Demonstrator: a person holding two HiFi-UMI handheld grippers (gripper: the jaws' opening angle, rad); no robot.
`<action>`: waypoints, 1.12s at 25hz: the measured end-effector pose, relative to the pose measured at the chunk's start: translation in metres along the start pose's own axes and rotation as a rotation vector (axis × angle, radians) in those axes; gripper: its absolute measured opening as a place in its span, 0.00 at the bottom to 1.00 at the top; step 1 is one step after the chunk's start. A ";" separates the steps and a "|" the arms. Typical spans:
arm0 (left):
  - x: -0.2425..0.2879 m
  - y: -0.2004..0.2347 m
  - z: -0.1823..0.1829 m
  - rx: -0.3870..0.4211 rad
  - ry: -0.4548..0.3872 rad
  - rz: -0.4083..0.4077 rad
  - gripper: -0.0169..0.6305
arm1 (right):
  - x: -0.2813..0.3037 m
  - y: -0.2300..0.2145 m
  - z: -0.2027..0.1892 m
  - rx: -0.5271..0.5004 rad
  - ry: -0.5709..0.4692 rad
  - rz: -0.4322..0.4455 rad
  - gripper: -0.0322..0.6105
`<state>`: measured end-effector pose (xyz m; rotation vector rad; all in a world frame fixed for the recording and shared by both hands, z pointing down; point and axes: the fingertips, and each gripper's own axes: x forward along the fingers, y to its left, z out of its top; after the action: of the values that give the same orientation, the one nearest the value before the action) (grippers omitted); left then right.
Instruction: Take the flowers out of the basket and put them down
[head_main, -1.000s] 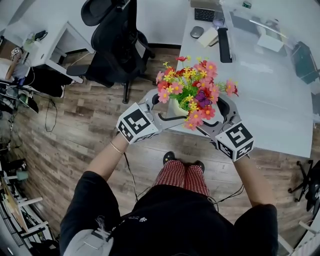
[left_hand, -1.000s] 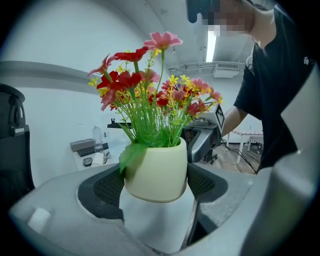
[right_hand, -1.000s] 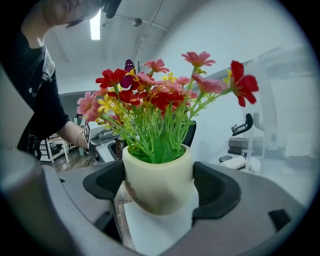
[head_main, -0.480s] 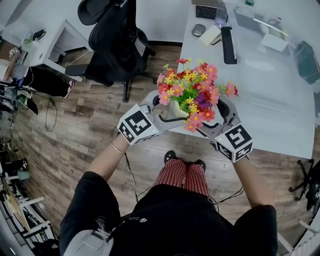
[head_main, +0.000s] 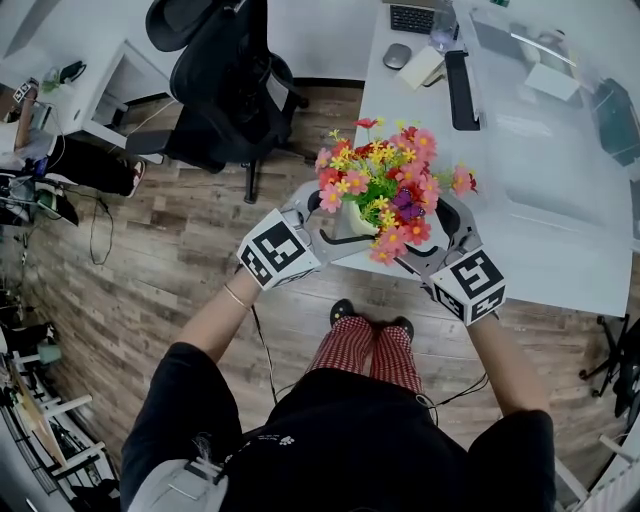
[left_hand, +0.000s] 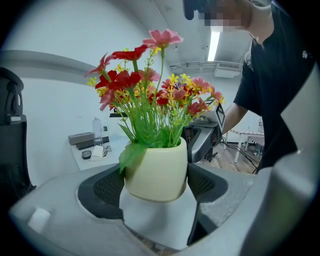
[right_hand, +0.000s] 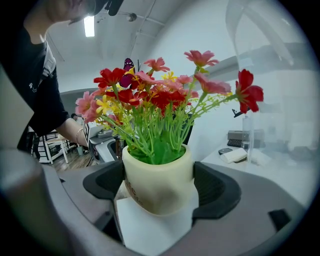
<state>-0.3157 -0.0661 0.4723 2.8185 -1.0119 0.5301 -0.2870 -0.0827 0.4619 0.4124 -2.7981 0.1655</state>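
Observation:
A cream pot (head_main: 357, 218) of pink, red and yellow flowers (head_main: 385, 180) hangs in the air over the near left corner of a white table (head_main: 560, 200). My left gripper (head_main: 338, 226) is shut on the pot from the left. My right gripper (head_main: 420, 240) is shut on it from the right. In the left gripper view the pot (left_hand: 156, 170) sits between the dark pads (left_hand: 107, 187) of the left gripper (left_hand: 157, 189). In the right gripper view the pot (right_hand: 159, 182) fills the gap of the right gripper (right_hand: 160, 194). No basket shows in any view.
On the table lie a black keyboard (head_main: 458, 90), a mouse (head_main: 396, 56) and a clear cover (head_main: 520, 50) at the far end. A black office chair (head_main: 225, 80) stands on the wooden floor to the left. A white desk (head_main: 90, 90) is at the far left.
Hardly anything. Both grippers keep their hold on the pot, which stays over the table's near corner.

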 end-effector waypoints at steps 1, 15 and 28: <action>0.001 0.001 -0.001 0.001 0.002 -0.001 0.63 | 0.001 -0.001 -0.001 0.001 0.001 -0.001 0.75; 0.011 0.009 -0.014 -0.004 0.020 -0.024 0.63 | 0.010 -0.010 -0.014 0.015 0.023 -0.018 0.75; 0.023 0.014 -0.030 -0.030 0.033 -0.047 0.63 | 0.016 -0.019 -0.030 0.038 0.038 -0.028 0.75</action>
<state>-0.3168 -0.0844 0.5084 2.7897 -0.9374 0.5503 -0.2874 -0.1006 0.4966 0.4530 -2.7543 0.2186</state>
